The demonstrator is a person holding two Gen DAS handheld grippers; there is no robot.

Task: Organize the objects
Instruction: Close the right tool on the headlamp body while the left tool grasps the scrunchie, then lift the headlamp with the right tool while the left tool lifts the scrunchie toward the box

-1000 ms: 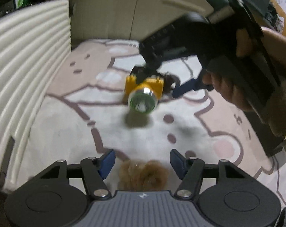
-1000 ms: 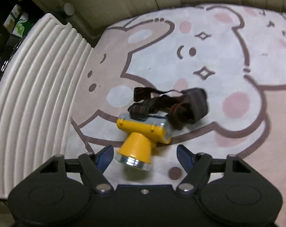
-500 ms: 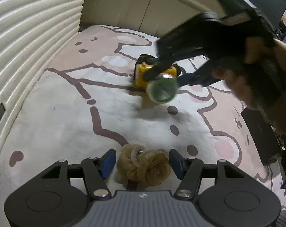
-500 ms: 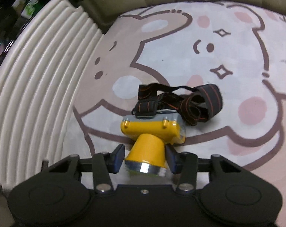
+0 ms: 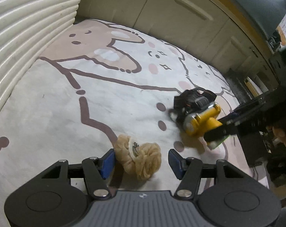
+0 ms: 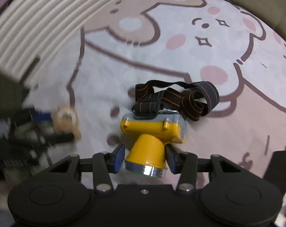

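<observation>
A yellow headlamp [image 6: 152, 136] with a black orange-striped strap [image 6: 180, 96] is held by its cone between the blue pads of my right gripper [image 6: 144, 158], which is shut on it. In the left wrist view the headlamp [image 5: 201, 121] hangs at the right, just above the bedspread. A tan fluffy scrunchie with a metal ring [image 5: 141, 158] lies on the bedspread between the fingers of my open left gripper [image 5: 141, 162]. The left pad is at the scrunchie's edge; whether it touches I cannot tell. The scrunchie also shows blurred in the right wrist view [image 6: 66, 117].
The bed has a cartoon-bear spread [image 5: 105, 98]. A ribbed white headboard [image 5: 29, 24] runs along the left. Cream cabinet doors [image 5: 180, 13] stand behind the bed. A dark box [image 5: 254, 147] sits at the bed's right edge.
My right gripper closed on the headlamp's cone and carried it to the right. My left gripper moved forward, so the scrunchie now sits between its fingers.
</observation>
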